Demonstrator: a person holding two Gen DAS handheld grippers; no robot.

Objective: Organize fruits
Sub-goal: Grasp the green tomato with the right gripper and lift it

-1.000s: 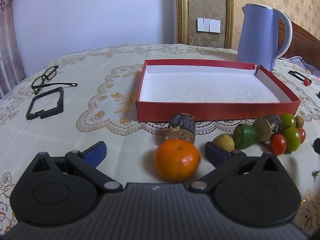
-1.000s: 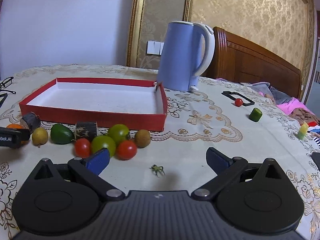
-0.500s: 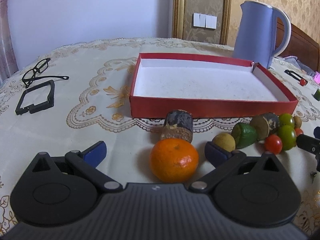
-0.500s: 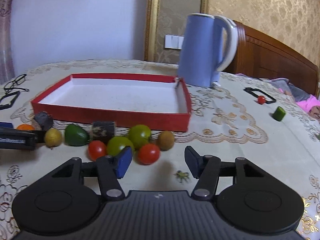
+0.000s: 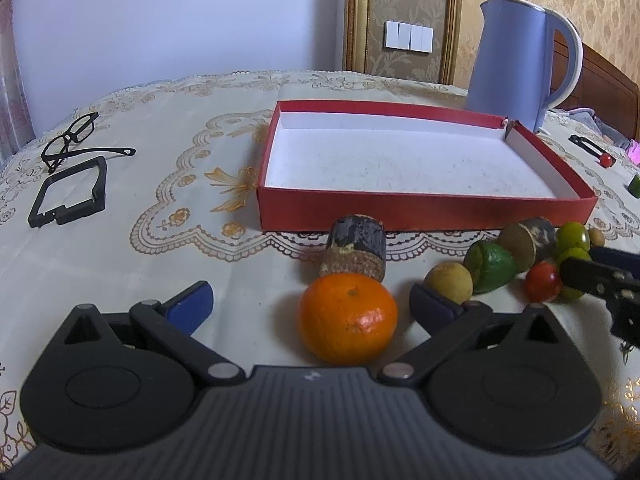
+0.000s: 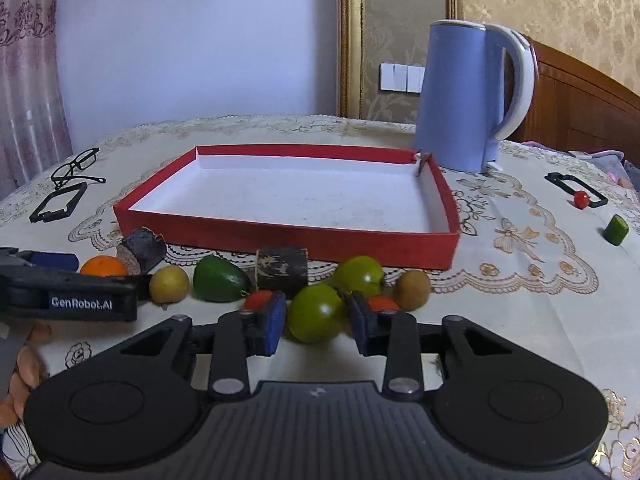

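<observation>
At the bottom centre of the right wrist view, the right gripper (image 6: 316,322) has just been closing its jaws around a green tomato (image 6: 316,312); the blue pads sit right at its two sides, though whether they already press on it I cannot tell. The tomato lies on the lace tablecloth (image 6: 520,280) in a row of fruit below the near wall of the red tray (image 6: 280,236): a second green tomato (image 6: 360,274) just behind it, a red tomato (image 6: 382,303) and a brown kiwi (image 6: 413,289) to its right, an avocado (image 6: 220,278) to the left. In the lower middle of the left wrist view, the left gripper (image 5: 310,304) stands spread wide, with an orange (image 5: 347,317) between its fingers, neither pad touching it. A blue kettle (image 6: 460,96) stands at the upper right, behind the tray's far corner.
</observation>
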